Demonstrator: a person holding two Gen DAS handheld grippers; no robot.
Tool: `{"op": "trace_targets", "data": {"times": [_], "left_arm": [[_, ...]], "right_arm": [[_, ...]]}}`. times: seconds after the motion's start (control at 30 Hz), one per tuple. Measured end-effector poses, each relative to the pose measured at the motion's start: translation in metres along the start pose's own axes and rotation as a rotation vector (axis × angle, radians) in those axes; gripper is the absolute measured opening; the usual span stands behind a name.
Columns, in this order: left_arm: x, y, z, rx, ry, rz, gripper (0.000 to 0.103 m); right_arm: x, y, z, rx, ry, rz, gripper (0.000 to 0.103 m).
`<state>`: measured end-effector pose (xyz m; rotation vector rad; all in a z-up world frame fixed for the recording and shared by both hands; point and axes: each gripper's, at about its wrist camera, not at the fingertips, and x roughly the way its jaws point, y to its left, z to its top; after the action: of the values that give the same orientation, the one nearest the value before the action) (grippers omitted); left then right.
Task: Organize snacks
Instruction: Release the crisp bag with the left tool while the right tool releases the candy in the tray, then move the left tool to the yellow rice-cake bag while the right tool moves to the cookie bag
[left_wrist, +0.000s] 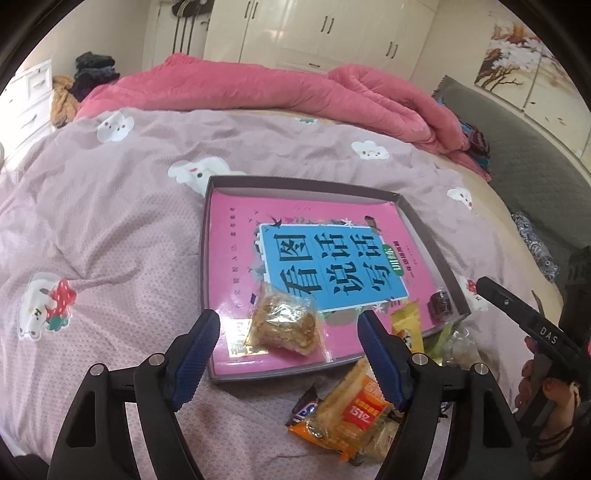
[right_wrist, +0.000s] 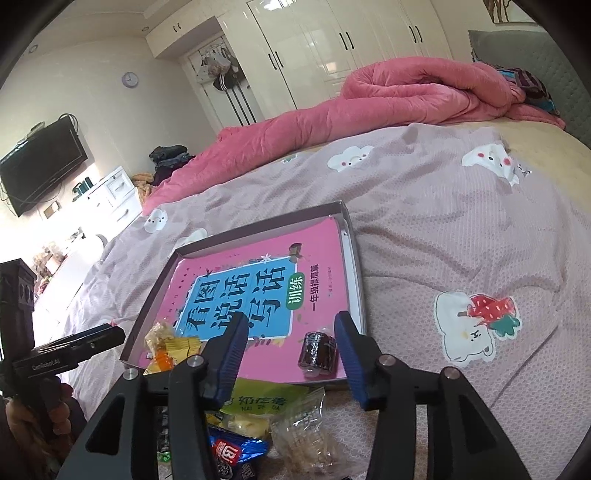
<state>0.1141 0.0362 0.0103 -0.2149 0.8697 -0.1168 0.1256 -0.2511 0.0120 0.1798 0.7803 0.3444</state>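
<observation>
A shallow grey box (left_wrist: 424, 236) (right_wrist: 354, 251) lies on the bed with a pink and blue book (left_wrist: 325, 266) (right_wrist: 251, 295) inside. On the book lie a clear-wrapped brown snack (left_wrist: 284, 325), a yellow packet (left_wrist: 408, 325) (right_wrist: 177, 347) and a small dark wrapped snack (left_wrist: 439, 304) (right_wrist: 317, 350). Loose snacks lie on the bedsheet in front of the box: an orange packet (left_wrist: 354, 413), a green packet (right_wrist: 266, 398), a blue packet (right_wrist: 229, 450). My left gripper (left_wrist: 291, 350) is open and empty over the box's near edge. My right gripper (right_wrist: 291, 354) is open and empty, above the dark snack.
The bed has a mauve sheet (left_wrist: 110, 221) with cartoon prints and a bunched pink quilt (left_wrist: 295, 88) at the far side. A grey headboard (left_wrist: 517, 155) stands at the right. White wardrobes (right_wrist: 351, 37), drawers (right_wrist: 114, 195) and a wall television (right_wrist: 40, 162) are beyond.
</observation>
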Motion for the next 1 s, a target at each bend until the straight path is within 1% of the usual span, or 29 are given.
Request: {"op": "trace_targets", "data": {"times": [0.1, 0.23, 0.57, 0.77, 1.0], "left_arm": [[-0.005, -0.005, -0.001, 0.024, -0.011, -0.003, 0.079], [-0.009, -0.011, -0.004, 0.064, -0.018, 0.014, 0.079], [-0.015, -0.022, -0.013, 0.112, -0.009, 0.008, 0.079], [-0.02, -0.027, -0.022, 0.142, 0.002, 0.003, 0.079], [-0.022, -0.032, -0.031, 0.167, 0.022, 0.001, 0.079]], "right_arm": [[-0.006, 0.0, 0.0, -0.006, -0.01, 0.002, 0.054], [-0.014, -0.001, -0.002, -0.011, -0.017, 0.002, 0.054], [-0.031, -0.005, -0.005, -0.007, -0.031, -0.001, 0.057], [-0.037, -0.005, -0.01, -0.017, -0.022, -0.004, 0.06], [-0.042, 0.005, -0.019, -0.069, -0.001, -0.024, 0.06]]}}
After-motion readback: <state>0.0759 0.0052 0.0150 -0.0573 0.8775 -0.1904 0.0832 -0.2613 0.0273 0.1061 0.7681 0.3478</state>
